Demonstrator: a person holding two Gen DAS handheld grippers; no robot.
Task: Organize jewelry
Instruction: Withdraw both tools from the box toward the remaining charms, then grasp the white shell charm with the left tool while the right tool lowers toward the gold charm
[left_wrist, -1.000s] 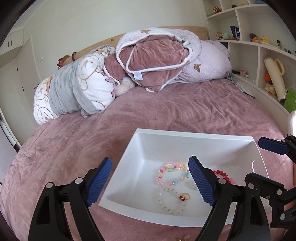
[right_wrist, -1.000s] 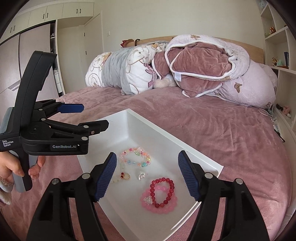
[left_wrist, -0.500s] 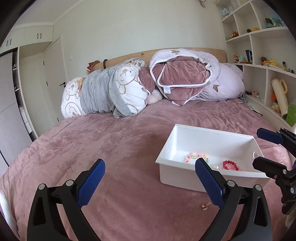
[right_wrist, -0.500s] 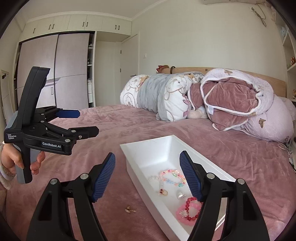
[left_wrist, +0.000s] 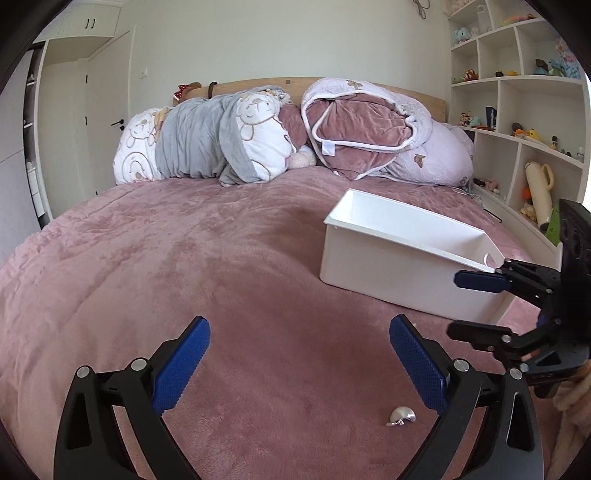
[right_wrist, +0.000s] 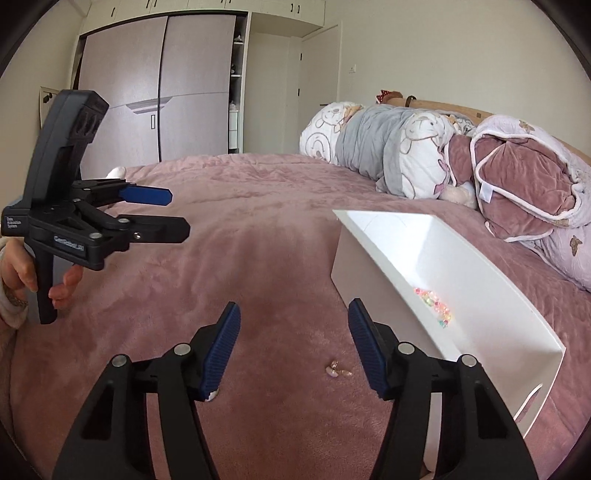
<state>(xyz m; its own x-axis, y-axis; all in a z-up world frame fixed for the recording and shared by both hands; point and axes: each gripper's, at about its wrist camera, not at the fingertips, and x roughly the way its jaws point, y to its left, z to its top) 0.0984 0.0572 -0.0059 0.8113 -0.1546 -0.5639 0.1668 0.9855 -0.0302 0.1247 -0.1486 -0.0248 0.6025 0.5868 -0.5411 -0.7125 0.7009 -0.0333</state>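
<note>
**Ana:** Pink plush bedspread (left_wrist: 229, 258) fills the floor of both views, and over it the left gripper (left_wrist: 299, 365) stands with its blue pads as wide apart as they go, nothing between them but fabric.

**Ben:** And the right gripper (right_wrist: 293, 349)?

**Ana:** Its jaws are closing, still apart, with only bedspread in the gap. No pad presses on anything.

**Ben:** So where is the jewelry?

**Ana:** One small silvery charm (left_wrist: 402, 415) lies loose on the bedspread, just inside the left gripper's right finger, low in that view. Over in the right wrist view a little pale pink and gold piece (right_wrist: 337, 370) lies on the fabric, near the inner side of the right-hand finger, not touched.

**Ben:** Same piece, or two?

**Ana:** Cannot tell from these angles.

**Ben:** And the container?

**Ana:** White plastic bin (left_wrist: 399, 269), sitting on the bed to the right of both grippers. From the right wrist you look down into it, and a pastel bead bracelet (right_wrist: 434, 306) lies on its floor near the side wall. From the left wrist only its outer wall and rim show.

**Ben:** Further out?

**Ana:** A person's hand (right_wrist: 26, 277) grips the left tool's handle at the left edge. Rolled quilts and pillows (left_wrist: 280, 133) line the wooden headboard, open shelves (left_wrist: 517, 122) with small toys stand at the right, and a wardrobe (right_wrist: 159, 92) with sliding doors is behind.
</note>
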